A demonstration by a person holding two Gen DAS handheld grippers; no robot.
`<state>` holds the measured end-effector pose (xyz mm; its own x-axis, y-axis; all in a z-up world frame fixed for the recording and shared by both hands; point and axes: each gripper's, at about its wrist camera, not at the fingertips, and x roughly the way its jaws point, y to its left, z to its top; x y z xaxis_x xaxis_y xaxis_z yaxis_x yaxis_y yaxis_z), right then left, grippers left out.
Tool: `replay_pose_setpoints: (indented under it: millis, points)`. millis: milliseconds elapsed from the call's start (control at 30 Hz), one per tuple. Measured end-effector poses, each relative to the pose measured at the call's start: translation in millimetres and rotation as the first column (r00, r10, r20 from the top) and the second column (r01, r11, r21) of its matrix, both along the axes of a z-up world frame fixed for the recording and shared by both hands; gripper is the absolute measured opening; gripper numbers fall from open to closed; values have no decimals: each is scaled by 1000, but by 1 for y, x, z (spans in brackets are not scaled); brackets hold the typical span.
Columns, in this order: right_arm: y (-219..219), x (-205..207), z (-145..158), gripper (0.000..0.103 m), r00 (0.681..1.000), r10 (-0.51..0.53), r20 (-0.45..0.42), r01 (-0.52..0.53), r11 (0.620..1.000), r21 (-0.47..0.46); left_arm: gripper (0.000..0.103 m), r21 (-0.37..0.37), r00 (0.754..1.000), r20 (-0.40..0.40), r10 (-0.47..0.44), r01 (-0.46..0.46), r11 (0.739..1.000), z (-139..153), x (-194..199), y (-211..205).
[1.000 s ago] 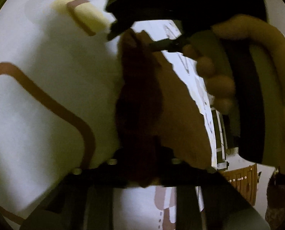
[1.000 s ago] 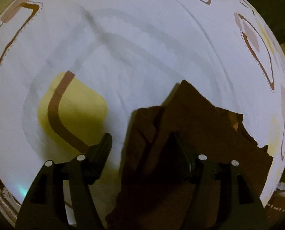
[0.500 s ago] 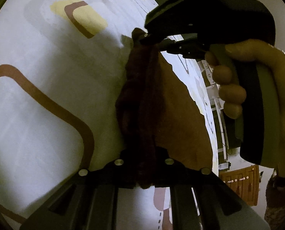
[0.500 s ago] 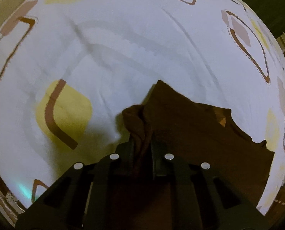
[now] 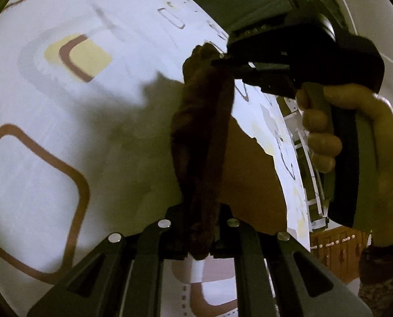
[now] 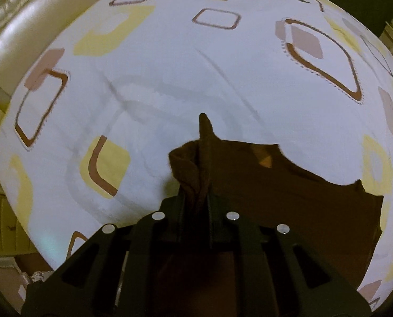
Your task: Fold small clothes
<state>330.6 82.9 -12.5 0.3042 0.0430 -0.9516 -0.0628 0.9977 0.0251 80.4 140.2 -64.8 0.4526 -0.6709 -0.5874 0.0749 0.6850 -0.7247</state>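
Since earlier, we are lifting soft, crumpled brown cloth [image 5: 201, 137] higher off white patterned sheet [image 5: 51, 137]. Left gripper [image 5: 200, 222] and right gripper [image 6: 196, 203] are both pinching its bunched edge.

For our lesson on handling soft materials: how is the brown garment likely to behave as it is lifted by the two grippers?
Probably floppy: the brown garment bunches into folds where the right gripper pinches it, and its free part drapes onto the bedsheet. Likely light, since the left gripper holds it by a thin pinch. It seems unlikely to slip.
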Motion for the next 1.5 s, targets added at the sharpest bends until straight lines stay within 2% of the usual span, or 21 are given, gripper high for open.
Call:
replay_pose_setpoints:
  millis: [200, 267, 367, 467, 600, 1000, 1500]
  points:
    - [-39, -17, 24, 12, 999, -28, 43, 25, 997, 72, 10, 41, 999, 33, -26, 25, 999, 16, 7, -24]
    - [-53, -22, 31, 12, 998, -45, 53, 39, 995, 96, 10, 52, 998, 42, -37, 34, 998, 18, 6, -20]
    - [-78, -31, 40, 12, 995, -65, 75, 54, 989, 139, 10, 81, 996, 60, -63, 58, 995, 25, 8, -47]
    - [-102, -42, 47, 12, 992, -86, 93, 69, 983, 169, 10, 103, 994, 72, -85, 77, 992, 33, -1, -49]
    - [-137, -57, 53, 12, 987, -117, 110, 91, 973, 213, 10, 134, 990, 78, -121, 110, 985, 37, 4, -87]
    - [-233, -100, 45, 12, 967, -222, 122, 165, 917, 364, 10, 230, 973, 90, -212, 187, 955, 37, 10, -159]
    - [-311, -138, 22, 12, 946, -297, 127, 207, 860, 467, 10, 317, 951, 80, -298, 259, 912, 22, 12, -229]
